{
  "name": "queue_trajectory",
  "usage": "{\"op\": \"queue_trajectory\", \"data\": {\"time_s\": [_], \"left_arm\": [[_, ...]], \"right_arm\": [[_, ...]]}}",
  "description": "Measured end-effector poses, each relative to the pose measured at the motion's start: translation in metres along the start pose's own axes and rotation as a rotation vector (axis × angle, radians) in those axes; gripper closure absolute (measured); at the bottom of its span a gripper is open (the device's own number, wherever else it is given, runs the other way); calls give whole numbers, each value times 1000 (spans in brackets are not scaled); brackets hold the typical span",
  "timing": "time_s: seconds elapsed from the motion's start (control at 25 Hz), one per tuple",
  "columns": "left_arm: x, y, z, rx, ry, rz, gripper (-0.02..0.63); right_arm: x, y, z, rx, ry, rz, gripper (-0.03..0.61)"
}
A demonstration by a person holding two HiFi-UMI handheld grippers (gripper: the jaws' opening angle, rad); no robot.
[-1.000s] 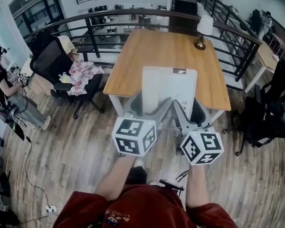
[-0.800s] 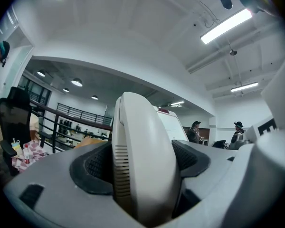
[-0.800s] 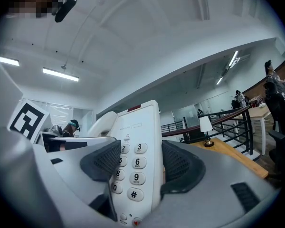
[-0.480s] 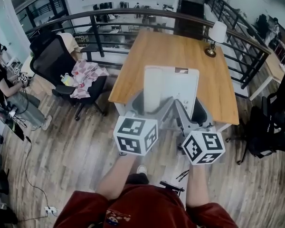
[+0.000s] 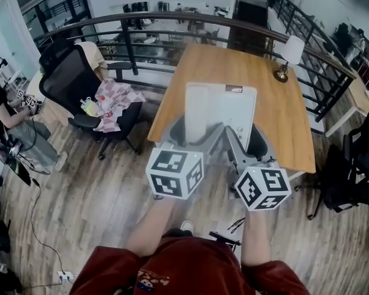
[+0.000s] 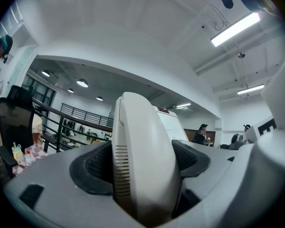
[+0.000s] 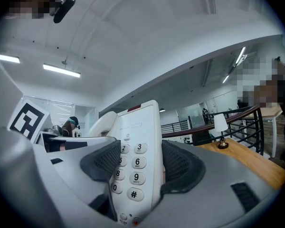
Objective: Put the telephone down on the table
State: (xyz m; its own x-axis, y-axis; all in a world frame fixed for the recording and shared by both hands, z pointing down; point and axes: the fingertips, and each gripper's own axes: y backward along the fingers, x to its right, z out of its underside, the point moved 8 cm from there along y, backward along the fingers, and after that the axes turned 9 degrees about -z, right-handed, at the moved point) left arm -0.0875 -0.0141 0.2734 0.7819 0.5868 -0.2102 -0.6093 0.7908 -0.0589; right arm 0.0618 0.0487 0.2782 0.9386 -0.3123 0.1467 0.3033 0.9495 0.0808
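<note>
Both arms forward: left gripper [image 5: 195, 134] and right gripper [image 5: 241, 139] jaws clamped on the telephone [image 5: 220, 106] at twelve o'clock; keys read 3, 6, 9.

The boxy white telephone [image 5: 220, 106] looks like smooth, faintly glossy plastic, the long rectangular table [image 5: 277, 109] is warm satin-finished wood, and the plank floor [image 5: 98, 189] shows duller, streaky grey-brown wood grain.

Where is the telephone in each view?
Head view: telephone at centre, overlapping the table's near edge.
Left gripper view: handset side, lower centre, between the jaws.
Right gripper view: keypad side, lower centre, between the jaws.
Shared landmark: railing.
</note>
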Motion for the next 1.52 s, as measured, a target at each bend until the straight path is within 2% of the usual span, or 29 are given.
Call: {"op": "queue_trajectory", "data": {"time_s": [0.32,0.56,1.0,1.52], "left_arm": [[-24,-26,-3,-10,11,8,221],[-30,-66,-5,-11,5,5,221],[-25,-169,-12,-15,1,-28,221],[9,-286,-7,-41,-14,-56,221]], "right_arm": [[8,-33,3,-13,4,10,292],[37,-60,4,-11,-2,7,291],[127,-121,-5,-14,-15,-23,291],[245,-160,-10,-17,-52,-39,293]]}}
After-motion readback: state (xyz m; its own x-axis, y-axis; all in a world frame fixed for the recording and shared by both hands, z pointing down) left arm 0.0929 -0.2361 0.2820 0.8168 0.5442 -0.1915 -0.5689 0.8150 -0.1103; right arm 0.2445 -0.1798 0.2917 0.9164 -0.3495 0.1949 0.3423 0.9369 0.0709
